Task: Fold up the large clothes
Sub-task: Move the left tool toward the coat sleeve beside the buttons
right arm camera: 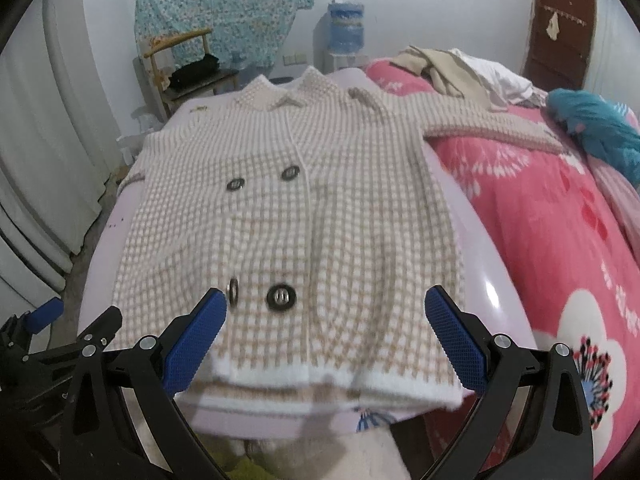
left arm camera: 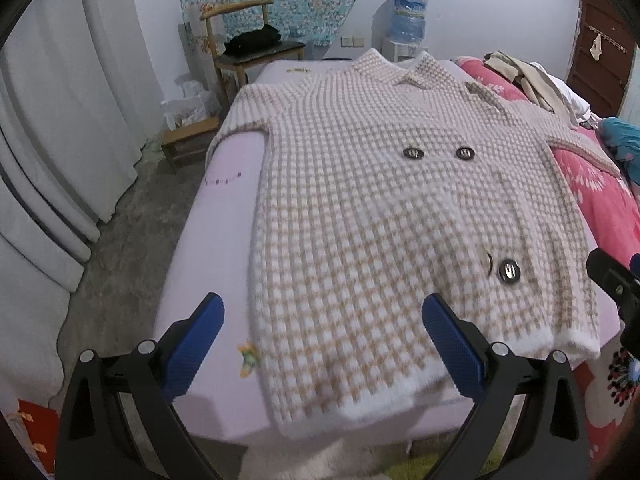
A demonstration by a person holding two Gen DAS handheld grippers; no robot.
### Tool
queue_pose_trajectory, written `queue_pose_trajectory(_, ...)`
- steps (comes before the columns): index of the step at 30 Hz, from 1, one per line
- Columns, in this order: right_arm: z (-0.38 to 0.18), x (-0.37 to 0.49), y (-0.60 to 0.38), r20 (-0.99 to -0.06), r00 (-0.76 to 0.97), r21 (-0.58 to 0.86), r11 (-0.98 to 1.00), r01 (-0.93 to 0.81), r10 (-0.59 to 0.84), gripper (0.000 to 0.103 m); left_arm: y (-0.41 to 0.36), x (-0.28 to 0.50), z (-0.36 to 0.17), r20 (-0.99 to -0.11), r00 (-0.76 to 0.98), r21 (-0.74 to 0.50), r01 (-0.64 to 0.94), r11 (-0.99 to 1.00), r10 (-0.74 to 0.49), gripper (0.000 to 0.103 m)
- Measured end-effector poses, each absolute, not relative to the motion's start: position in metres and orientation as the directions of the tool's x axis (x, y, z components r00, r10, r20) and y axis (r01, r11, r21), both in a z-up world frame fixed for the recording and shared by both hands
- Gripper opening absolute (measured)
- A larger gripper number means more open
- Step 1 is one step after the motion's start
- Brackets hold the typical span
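A beige-and-white checked knit cardigan [left arm camera: 380, 208] [right arm camera: 304, 224] with dark buttons lies flat, front up, on the lilac bed sheet [left arm camera: 224, 216] [right arm camera: 484, 280]. Its collar points away from me and its white hem hangs near the bed's front edge. One sleeve droops over the left bed edge, the other stretches right onto the pink quilt [left arm camera: 592, 196] [right arm camera: 540, 208]. My left gripper [left arm camera: 323, 312] is open above the hem's left part, holding nothing. My right gripper [right arm camera: 326, 308] is open above the hem's right part, also holding nothing. Each gripper shows at the edge of the other's view.
A wooden chair [left arm camera: 248, 48] with a dark bag, a low stool [left arm camera: 188, 140] and a water dispenser [left arm camera: 408, 20] stand beyond the bed. Loose clothes [right arm camera: 460, 68] and a teal cloth [right arm camera: 600, 128] lie on the quilt. White curtains [left arm camera: 60, 128] hang left, above concrete floor.
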State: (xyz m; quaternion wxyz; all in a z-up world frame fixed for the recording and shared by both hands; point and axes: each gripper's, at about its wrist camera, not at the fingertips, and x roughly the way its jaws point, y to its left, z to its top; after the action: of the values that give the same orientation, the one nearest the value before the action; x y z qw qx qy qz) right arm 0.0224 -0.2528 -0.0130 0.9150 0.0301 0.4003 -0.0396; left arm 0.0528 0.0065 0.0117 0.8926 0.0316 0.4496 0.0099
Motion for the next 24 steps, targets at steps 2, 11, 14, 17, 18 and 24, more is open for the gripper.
queue_pose_trajectory(2, -0.011, 0.030, -0.253, -0.728, 0.683, 0.015, 0.995, 0.098, -0.056, 0.095, 0.007, 0.060, 0.014, -0.794, 0.606, 0.071, 0.014, 0.997, 0.048, 0.098)
queue_pose_trajectory(11, -0.002, 0.065, -0.254, -0.695, 0.714, -0.028, 0.996, 0.087, -0.082, 0.095, 0.016, 0.099, 0.019, -0.778, 0.628, 0.017, 0.049, 0.999, -0.018, 0.098)
queue_pose_trajectory(14, -0.001, 0.078, -0.253, -0.691, 0.718, -0.035, 0.997, 0.073, -0.077, 0.095, 0.021, 0.111, 0.019, -0.770, 0.637, -0.012, 0.053, 0.999, -0.043, 0.098)
queue_pose_trajectory(17, 0.001, 0.091, -0.250, -0.694, 0.716, -0.046, 0.998, 0.051, -0.069, 0.095, 0.029, 0.122, 0.018, -0.760, 0.644, -0.058, 0.067, 0.996, -0.087, 0.098)
queue_pose_trajectory(18, 0.000, 0.095, -0.248, -0.696, 0.715, -0.047, 0.998, 0.041, -0.062, 0.095, 0.032, 0.125, 0.018, -0.743, 0.658, -0.089, 0.081, 0.993, -0.121, 0.098)
queue_pose_trajectory(24, 0.002, 0.124, -0.239, -0.700, 0.714, -0.011, 0.999, -0.031, 0.014, 0.095, 0.053, 0.145, 0.024, -0.693, 0.700, -0.151, 0.090, 0.984, -0.171, 0.098)
